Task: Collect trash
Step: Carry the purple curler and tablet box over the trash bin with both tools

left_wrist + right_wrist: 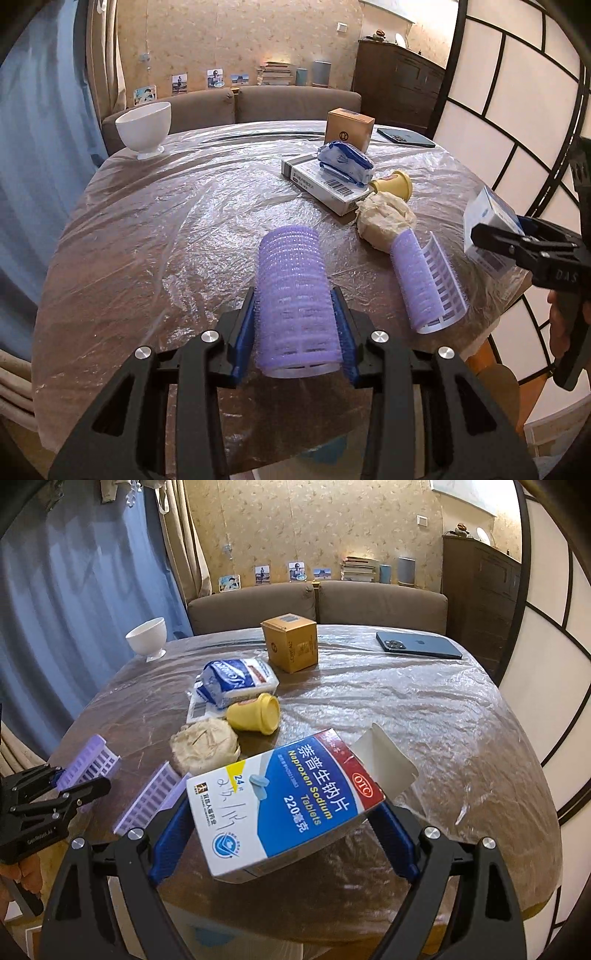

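My left gripper (295,325) is shut on a purple hair roller (293,295), held over the near part of the table; it also shows in the right wrist view (88,762). My right gripper (284,823) is shut on an open blue-and-white tablet box (284,797), held above the table's near edge; the box also shows in the left wrist view (487,229). A second purple roller (428,280) lies on the table, also seen in the right wrist view (151,797). A crumpled tissue ball (386,218) and a tipped yellow cup (395,182) lie beside it.
The round table (166,229) is covered in plastic film. On it are a white bowl (146,123), a tissue pack (345,160) on a grey box (325,186), a brown carton (349,127) and a phone (419,644). A sofa (317,603) stands behind.
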Motion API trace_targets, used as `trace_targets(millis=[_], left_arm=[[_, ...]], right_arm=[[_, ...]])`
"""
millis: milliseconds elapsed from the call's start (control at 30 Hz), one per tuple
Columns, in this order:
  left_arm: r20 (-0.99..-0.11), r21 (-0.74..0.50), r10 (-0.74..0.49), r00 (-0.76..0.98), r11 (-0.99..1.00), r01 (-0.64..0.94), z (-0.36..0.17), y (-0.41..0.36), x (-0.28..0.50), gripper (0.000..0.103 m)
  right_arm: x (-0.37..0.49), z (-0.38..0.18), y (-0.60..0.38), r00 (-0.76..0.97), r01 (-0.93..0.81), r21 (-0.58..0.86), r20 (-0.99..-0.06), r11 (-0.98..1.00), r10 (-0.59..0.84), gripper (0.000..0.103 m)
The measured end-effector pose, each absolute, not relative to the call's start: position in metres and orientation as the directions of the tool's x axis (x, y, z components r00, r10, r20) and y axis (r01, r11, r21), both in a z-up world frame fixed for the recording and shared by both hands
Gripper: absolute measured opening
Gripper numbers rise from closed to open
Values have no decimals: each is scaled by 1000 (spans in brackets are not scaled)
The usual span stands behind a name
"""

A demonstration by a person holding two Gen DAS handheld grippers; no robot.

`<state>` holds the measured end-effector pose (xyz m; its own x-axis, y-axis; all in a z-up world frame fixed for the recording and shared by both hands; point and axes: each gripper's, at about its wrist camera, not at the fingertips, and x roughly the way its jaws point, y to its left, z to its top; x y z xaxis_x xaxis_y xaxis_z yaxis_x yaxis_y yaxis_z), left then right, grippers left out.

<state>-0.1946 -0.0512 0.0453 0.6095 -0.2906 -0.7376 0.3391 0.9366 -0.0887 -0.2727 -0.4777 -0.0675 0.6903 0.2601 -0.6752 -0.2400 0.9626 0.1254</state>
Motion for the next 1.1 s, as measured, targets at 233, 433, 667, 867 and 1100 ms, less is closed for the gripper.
trace_targets(millis=[233,433,667,867,1100], left_arm=[[-742,-93,-290,605,937,336,50,-50,-204,40],[-744,-108,-303,596,934,341,53,-49,-215,40],[-741,-117,-316,592,930,350,58,-48,-230,40],[-748,-104,-316,584,924,367,59,-51,-242,40],[-761,-108,-326,561,916,386,55,-54,-254,40]], right_arm=[[-285,-67,-478,681,-251,143,-677,957,280,87],[-295,-66,-479,667,-266,165,-680,950,305,87],[-307,-66,-480,653,-280,182,-684,943,326,87],[-321,-66,-480,642,-296,189,-686,936,342,87],[-336,-68,-476,623,-313,201,-694,928,360,87]])
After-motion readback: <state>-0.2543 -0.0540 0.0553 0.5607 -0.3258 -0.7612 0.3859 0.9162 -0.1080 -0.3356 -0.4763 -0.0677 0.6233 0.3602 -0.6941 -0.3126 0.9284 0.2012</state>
